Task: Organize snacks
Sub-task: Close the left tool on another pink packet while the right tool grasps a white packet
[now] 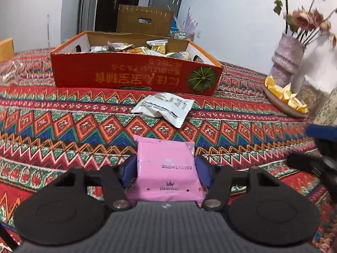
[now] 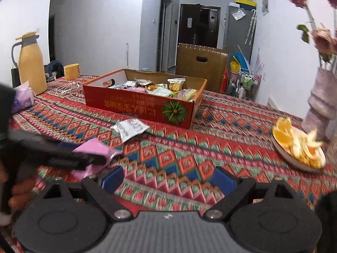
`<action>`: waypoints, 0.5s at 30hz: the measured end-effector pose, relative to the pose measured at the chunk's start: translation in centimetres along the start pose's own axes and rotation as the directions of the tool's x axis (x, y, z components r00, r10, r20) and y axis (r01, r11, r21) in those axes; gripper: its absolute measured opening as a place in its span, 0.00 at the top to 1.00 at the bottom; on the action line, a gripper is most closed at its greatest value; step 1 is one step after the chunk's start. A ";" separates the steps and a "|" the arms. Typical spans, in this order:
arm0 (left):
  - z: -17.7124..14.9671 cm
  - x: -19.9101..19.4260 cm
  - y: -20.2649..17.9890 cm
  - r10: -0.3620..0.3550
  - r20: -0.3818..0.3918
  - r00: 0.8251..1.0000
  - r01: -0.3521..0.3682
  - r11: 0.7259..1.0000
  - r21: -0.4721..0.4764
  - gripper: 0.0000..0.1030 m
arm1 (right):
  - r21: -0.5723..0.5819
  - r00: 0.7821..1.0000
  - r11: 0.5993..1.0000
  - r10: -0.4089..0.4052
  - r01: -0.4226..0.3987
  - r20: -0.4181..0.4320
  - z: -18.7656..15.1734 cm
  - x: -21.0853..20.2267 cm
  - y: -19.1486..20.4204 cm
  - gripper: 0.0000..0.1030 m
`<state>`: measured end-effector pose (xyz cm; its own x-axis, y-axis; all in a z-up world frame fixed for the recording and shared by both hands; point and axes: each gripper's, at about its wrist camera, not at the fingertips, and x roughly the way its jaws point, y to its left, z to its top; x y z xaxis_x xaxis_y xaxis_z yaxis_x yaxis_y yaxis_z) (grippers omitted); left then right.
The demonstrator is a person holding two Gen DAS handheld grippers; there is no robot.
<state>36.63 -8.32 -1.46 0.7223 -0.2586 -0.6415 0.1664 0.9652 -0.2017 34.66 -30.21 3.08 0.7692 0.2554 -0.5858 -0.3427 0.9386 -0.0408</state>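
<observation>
In the left wrist view, a pink snack packet (image 1: 166,168) is seen at the lower centre of the frame, clamped between the blue pads (image 1: 129,172) of the left gripper (image 1: 166,174); the pads are pressed against both of its sides. Just above it in the frame, a white snack packet (image 1: 163,107) is laid printed side up on the patterned tablecloth (image 1: 63,126). Beyond that, in the upper centre, an open red cardboard box (image 1: 134,73) with a pumpkin picture on its front wall is stood on the table, and assorted wrapped snacks (image 1: 147,49) are heaped inside it. At the right edge a plate of orange pieces (image 1: 284,99) is set beside a pale vase of dried flowers (image 1: 288,59).

In the right wrist view, the right gripper (image 2: 168,179) is shown at the lower centre with its jaws spread wide and nothing but tablecloth between them. At the left of the frame the left gripper (image 2: 99,158) is seen from the side, blurred, with the pink snack packet (image 2: 94,147) gripped in it. The white snack packet (image 2: 130,128) is lying just in front of the red cardboard box (image 2: 137,107). A yellow thermos jug (image 2: 31,63) is stood at the upper left.
</observation>
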 end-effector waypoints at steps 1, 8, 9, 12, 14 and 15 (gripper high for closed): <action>0.1 -0.4 0.7 -0.011 0.005 1.000 0.011 1.000 -0.015 0.44 | -0.008 1.000 1.000 0.010 -0.010 -0.004 0.8 1.1 0.2 0.11; 0.7 -3.9 7.1 0.069 0.070 0.995 -0.060 0.991 -0.121 0.44 | -0.094 0.993 0.989 0.108 -0.113 -0.056 5.1 9.6 3.9 0.11; 0.7 -4.3 8.0 0.086 0.074 0.994 -0.076 0.988 -0.132 0.44 | -0.116 0.992 0.987 0.104 -0.111 -0.065 5.5 10.8 4.6 0.11; 0.5 -5.3 10.3 0.123 0.078 0.989 -0.110 0.981 -0.161 0.44 | -0.212 0.994 0.972 0.088 -0.099 -0.064 6.6 14.1 7.0 0.11; 0.4 -5.8 11.5 0.134 0.075 0.988 -0.119 0.976 -0.180 0.44 | -0.245 0.994 0.965 0.084 -0.098 -0.069 7.2 16.2 7.7 0.13; 0.4 -5.9 11.8 0.139 0.072 0.988 -0.123 0.973 -0.194 0.44 | -0.225 0.994 0.970 0.075 -0.092 -0.085 7.4 17.3 7.7 0.13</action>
<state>34.58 4.64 0.23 0.7845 -0.1186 -0.6086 -0.0567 0.9637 -0.2608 49.31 -16.88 -1.33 0.6926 0.3040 -0.6541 -0.5246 0.8347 -0.1675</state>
